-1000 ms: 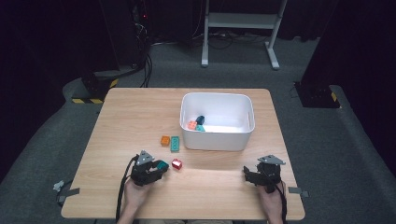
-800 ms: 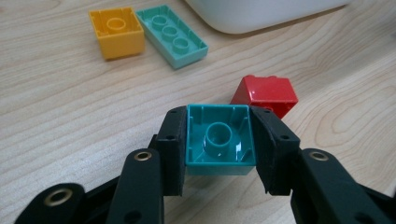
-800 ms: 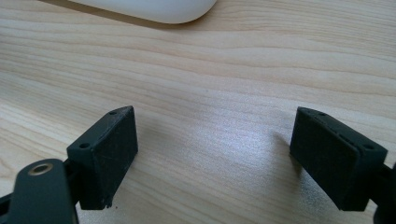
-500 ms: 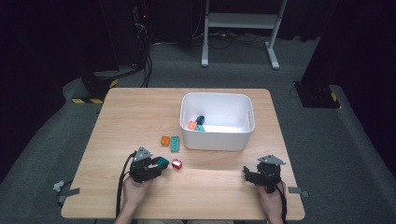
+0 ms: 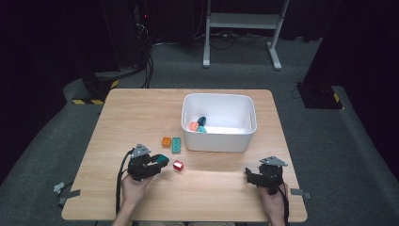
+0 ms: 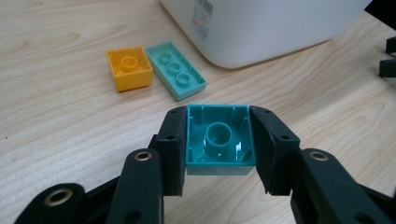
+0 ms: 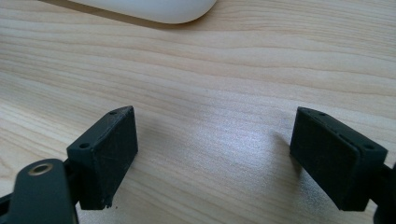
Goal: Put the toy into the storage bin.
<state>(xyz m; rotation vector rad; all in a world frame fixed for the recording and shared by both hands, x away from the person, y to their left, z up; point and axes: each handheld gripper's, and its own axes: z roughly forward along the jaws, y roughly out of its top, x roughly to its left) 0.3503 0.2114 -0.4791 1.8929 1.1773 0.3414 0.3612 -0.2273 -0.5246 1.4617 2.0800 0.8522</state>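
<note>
Your left tool (image 6: 219, 149) pinches teal brick (image 6: 219, 140), hollow underside facing you, above bench (image 6: 60, 121). Orange brick (image 6: 129, 68), mint brick (image 6: 175, 69) ahead-left of it. Your right tool (image 7: 215, 158) spread, nothing between.

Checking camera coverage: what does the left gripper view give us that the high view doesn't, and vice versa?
Left gripper view: the teal brick clamped between the left tool pads, hollow underside facing the camera, plus the studs on the mint brick and the hollow underside of the orange brick.

High view: the red brick, the bricks lying inside the white bin, the right tool near the table's right edge, both hands and the floor around.

Both: wooden table, bin, orange and mint bricks side by side, held teal brick.
</note>
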